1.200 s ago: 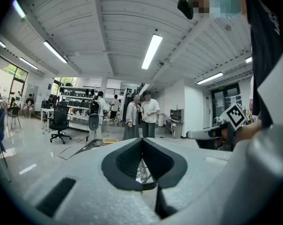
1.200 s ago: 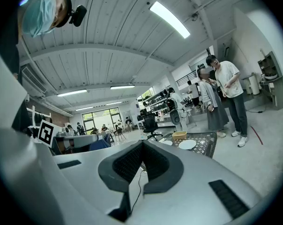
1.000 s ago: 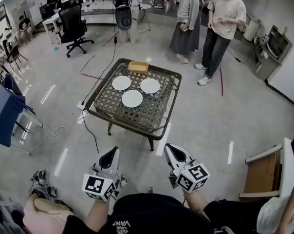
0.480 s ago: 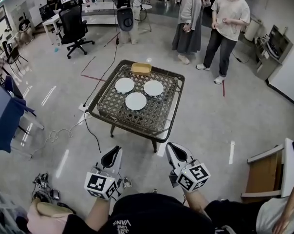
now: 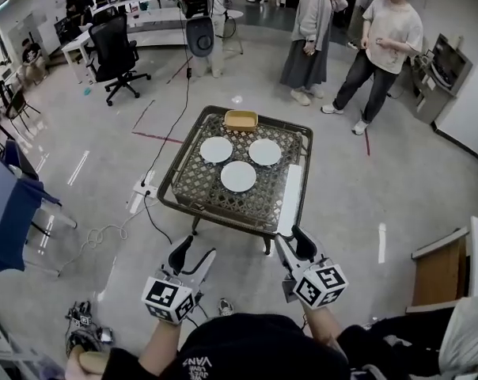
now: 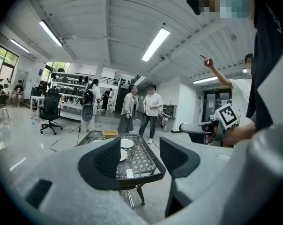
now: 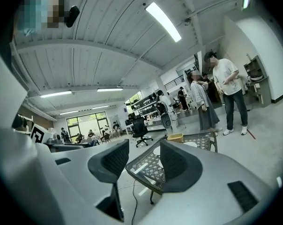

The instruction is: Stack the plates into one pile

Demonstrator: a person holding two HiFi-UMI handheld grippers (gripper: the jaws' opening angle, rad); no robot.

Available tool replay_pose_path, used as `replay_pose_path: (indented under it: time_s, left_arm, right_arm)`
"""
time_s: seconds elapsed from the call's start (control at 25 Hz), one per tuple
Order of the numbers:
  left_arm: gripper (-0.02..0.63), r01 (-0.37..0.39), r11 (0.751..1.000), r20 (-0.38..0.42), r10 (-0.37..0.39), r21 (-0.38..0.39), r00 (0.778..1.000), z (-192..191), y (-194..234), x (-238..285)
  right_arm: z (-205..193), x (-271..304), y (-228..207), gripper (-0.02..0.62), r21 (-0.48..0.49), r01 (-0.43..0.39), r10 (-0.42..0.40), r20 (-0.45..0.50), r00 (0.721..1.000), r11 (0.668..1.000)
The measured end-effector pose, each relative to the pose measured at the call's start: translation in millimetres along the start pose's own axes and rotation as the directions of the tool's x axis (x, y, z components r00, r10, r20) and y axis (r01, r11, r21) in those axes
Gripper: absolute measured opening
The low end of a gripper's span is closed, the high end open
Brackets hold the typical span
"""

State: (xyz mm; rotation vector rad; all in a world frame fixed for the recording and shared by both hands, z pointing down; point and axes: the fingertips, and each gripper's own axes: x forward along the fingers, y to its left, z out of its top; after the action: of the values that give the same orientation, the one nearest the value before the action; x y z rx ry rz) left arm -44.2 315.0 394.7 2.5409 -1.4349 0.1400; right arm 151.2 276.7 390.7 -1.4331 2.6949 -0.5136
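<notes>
Square dark wicker counter (image 5: 211, 192) ahead. Left gripper (image 5: 194, 253) and right gripper (image 5: 294, 242) are short of it, jaws just opened wide, nothing between. Three round white plates (image 5: 216, 150) (image 5: 264, 152) (image 5: 238, 176) lie apart, unstacked, on its far half.

Three plates lie apart on the table (image 5: 223, 214) ahead of you.
The left plate (image 5: 216, 150) and right plate (image 5: 264, 152) lie side by side, the near plate (image 5: 238, 176) before them, the bin (image 5: 240, 119) behind them at the far edge.
</notes>
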Motion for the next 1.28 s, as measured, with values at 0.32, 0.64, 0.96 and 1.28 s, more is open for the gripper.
replay_pose_path:
  time_s: [0.32,0.64,0.96,1.28]
  left_arm:
    - [0.255,0.046,0.999,-0.033,-0.046,-0.02,0.998,-8.8,60.1,5.1]
    - [0.255,0.065,0.995,-0.051,-0.069,-0.074,0.996,-11.6,92.5,45.7]
    - [0.255,0.036,0.996,-0.067,-0.042,-0.078,0.997,-1.0,120.4,116.0]
    - [0.255,-0.012,0.995,-0.1,0.002,-0.095,0.995,-5.2,139.4,176.6]
  right_arm:
    - [-9.7,40.3,14.5,0.195,-0.001,0.07,-0.07,-0.018,0.997,0.998]
    - [-8.2,87.7,-9.4,0.195,-0.002,0.095,-0.095,-0.069,0.993,0.995]
    - [1.3,151.7,-52.3,0.195,-0.001,0.043,-0.043,-0.114,0.993,0.999]
    - [3.6,201.1,-106.4,0.195,0.007,0.007,-0.006,-0.16,0.987,1.0]
